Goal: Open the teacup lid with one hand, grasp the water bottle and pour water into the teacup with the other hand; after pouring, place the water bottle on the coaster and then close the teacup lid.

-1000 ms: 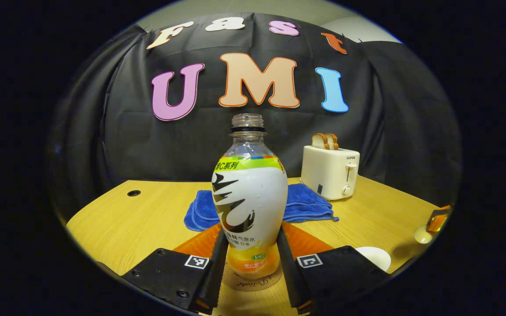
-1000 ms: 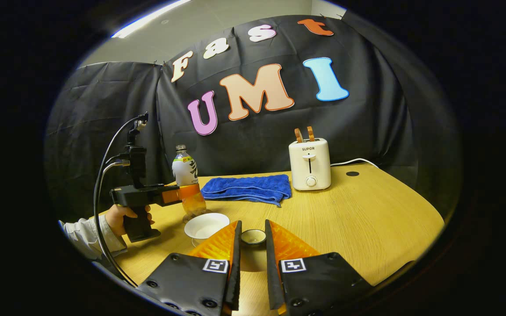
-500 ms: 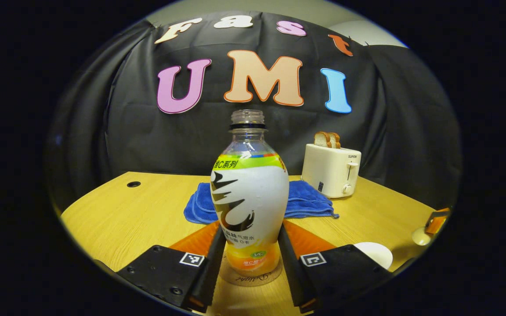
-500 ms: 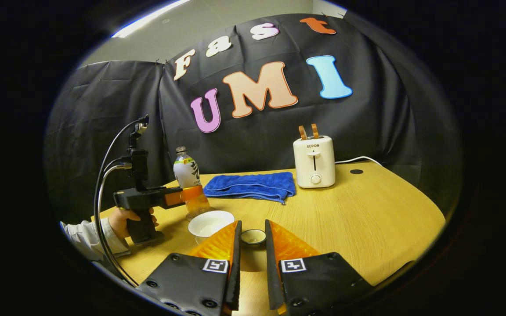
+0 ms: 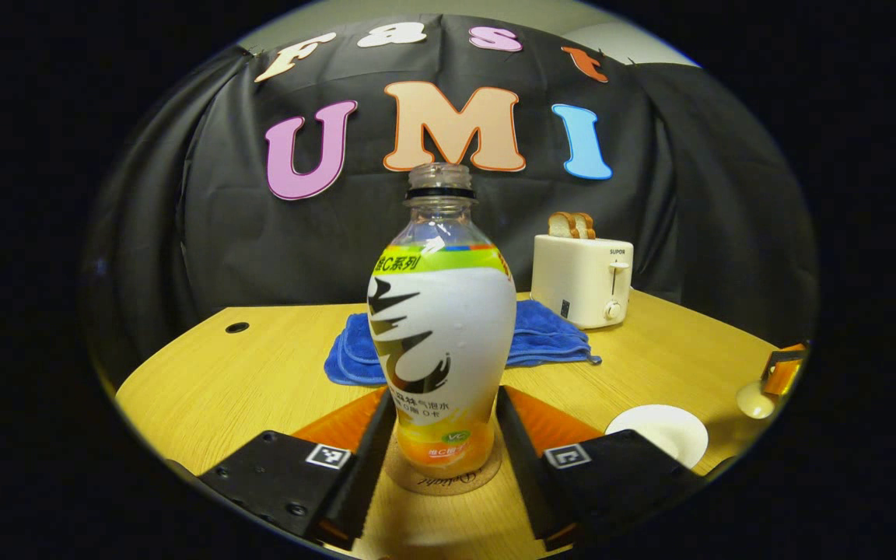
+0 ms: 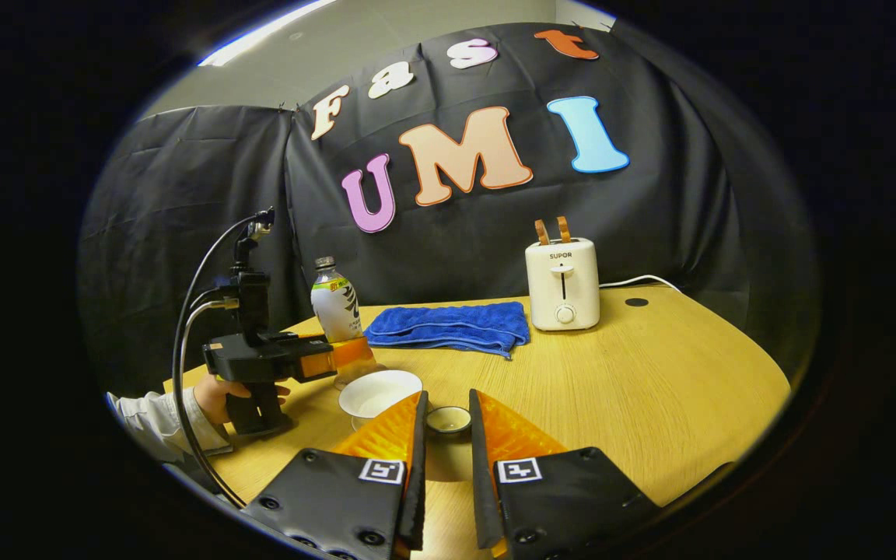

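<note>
While the water bottle stands upright with its base on the round coaster, the left gripper has its jaws on either side of the bottle's lower body; they sit just beside it, and whether they press on it or have a sliver of gap cannot be told. The bottle's neck is uncapped and orange liquid shows in its lower part. In the right gripper view the same bottle stands near the left edge of the table, with the left gripper reaching in from the side, held by a hand with a pale sleeve. Just beside the bottle is the white teacup, open at the top; in the left gripper view it lies to the right of the bottle. The right gripper holds the small teacup lid between its fingertips, jaws narrowed onto it, above the table. Behind these, a folded blue towel lies on the table, and a cream toaster with two slices of bread stands near it.
</note>
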### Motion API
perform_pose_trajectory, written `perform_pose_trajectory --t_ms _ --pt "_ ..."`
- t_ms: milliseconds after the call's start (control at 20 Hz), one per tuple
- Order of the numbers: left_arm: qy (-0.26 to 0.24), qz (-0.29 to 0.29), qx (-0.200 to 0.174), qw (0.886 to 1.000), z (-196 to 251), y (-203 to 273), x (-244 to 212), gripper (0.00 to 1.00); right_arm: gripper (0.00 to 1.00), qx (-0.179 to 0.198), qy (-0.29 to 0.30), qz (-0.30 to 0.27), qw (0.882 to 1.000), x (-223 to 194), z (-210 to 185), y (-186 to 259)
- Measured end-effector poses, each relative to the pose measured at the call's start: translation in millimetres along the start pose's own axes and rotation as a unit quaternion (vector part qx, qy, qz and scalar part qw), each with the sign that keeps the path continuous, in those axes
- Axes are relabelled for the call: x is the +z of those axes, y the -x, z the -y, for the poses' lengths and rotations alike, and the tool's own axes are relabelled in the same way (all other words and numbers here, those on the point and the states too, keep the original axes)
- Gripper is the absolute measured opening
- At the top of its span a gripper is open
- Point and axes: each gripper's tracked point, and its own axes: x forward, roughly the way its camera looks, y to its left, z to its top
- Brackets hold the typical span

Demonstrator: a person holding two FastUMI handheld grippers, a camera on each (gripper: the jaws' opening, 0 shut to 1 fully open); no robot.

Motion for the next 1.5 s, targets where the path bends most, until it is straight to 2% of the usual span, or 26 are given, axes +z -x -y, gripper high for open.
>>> perform_pose_trajectory --t_ms 50,100,150,250,450,500,600,750,1150,1500 --pt "-0.001 0.0 0.003 1.0 -1.6 2.4 -1.2 0.83 0.27 0.0 0.002 0.0 1.0 0.3 -1.0 0.1" --pt "-0.002 0.003 0.003 1.0 -1.8 4.0 -1.7 0.98 0.27 0.0 0.003 0.002 1.0 1.7 -1.7 0.0" --pt "-0.005 0.006 0.007 1.0 -3.2 7.0 -1.6 0.99 0.29 0.002 0.004 0.004 1.0 3.6 -4.0 0.6" --pt "-0.011 0.019 0.012 1.0 -4.6 14.8 2.7 0.99 0.27 0.008 0.006 0.011 1.0 10.4 -8.8 -0.3" --pt "-0.022 0.048 0.011 0.999 -2.5 39.4 15.8 0.98 0.31 0.023 0.007 0.036 0.999 27.7 -22.2 -6.7" --pt "-0.021 0.055 0.012 0.998 -3.0 46.7 19.2 0.98 0.27 0.028 0.005 0.035 0.999 27.4 -26.5 -10.8" --pt "-0.019 0.068 0.02 0.997 -6.2 63.2 24.9 0.98 0.31 0.04 0.009 0.04 0.998 31.2 -37.9 -18.1" --pt "-0.021 0.08 0.03 0.996 -10.7 87.2 27.1 0.98 0.3 0.048 0.016 0.043 0.998 34.7 -50.8 -29.8" --pt "-0.009 0.082 0.032 0.996 -19.3 126.2 11.2 0.98 0.29 0.053 0.028 0.043 0.997 31.2 -80.5 -66.7" --pt "-0.011 0.098 0.04 0.994 -28.0 147.3 9.8 0.98 0.3 0.037 0.047 0.016 0.998 7.7 -88.0 -93.2"
